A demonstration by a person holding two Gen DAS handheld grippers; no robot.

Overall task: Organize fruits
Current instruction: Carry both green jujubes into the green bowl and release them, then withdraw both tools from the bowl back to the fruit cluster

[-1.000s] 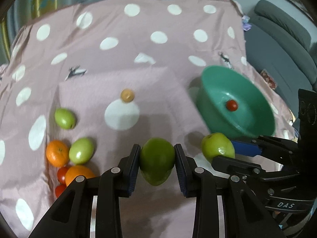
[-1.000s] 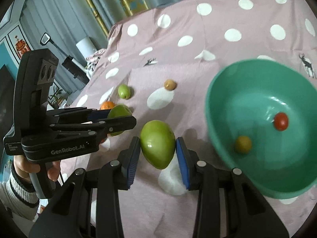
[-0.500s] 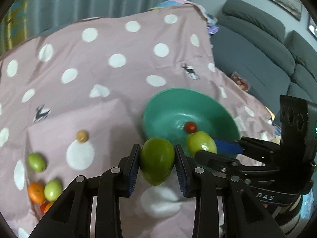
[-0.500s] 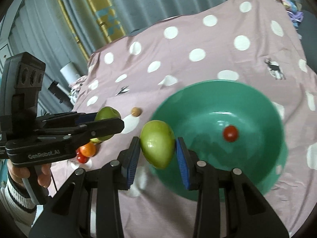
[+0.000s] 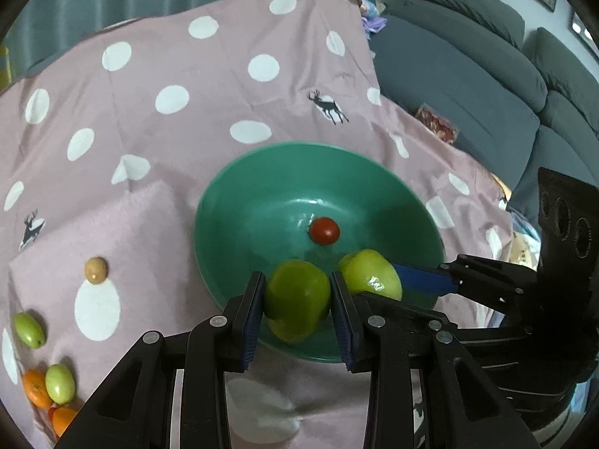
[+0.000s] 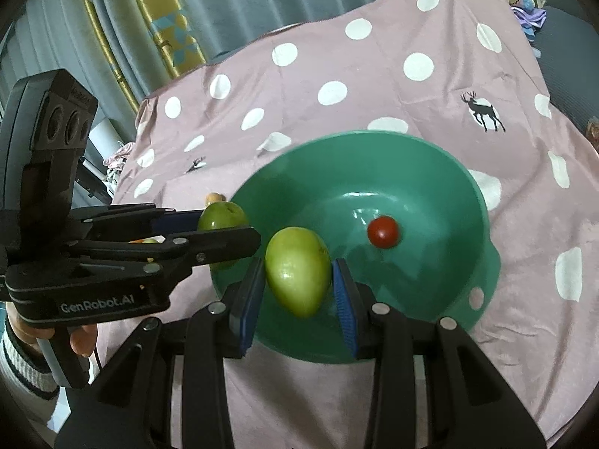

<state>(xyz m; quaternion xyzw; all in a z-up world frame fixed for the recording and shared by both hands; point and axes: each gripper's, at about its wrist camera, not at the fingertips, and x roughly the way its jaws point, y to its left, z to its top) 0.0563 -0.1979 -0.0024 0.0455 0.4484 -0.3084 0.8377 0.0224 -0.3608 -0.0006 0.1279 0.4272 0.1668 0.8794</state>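
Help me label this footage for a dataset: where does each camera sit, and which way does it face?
Left wrist: on the left tool, looking down along its fingers at its green fruit over the green bowl; the right tool enters from the right.
Right wrist: on the right tool, facing the bowl past its own green fruit; the left tool and the person's hand show at left.
Shared: the bowl, the red tomato, the spotted pink cloth.

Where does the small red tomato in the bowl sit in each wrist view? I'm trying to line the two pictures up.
Left wrist view: the red tomato lies on the bowl floor, just above and right of centre.
Right wrist view: the same tomato lies right of centre, beyond the held green fruit.
Shared landmark: the green bowl.
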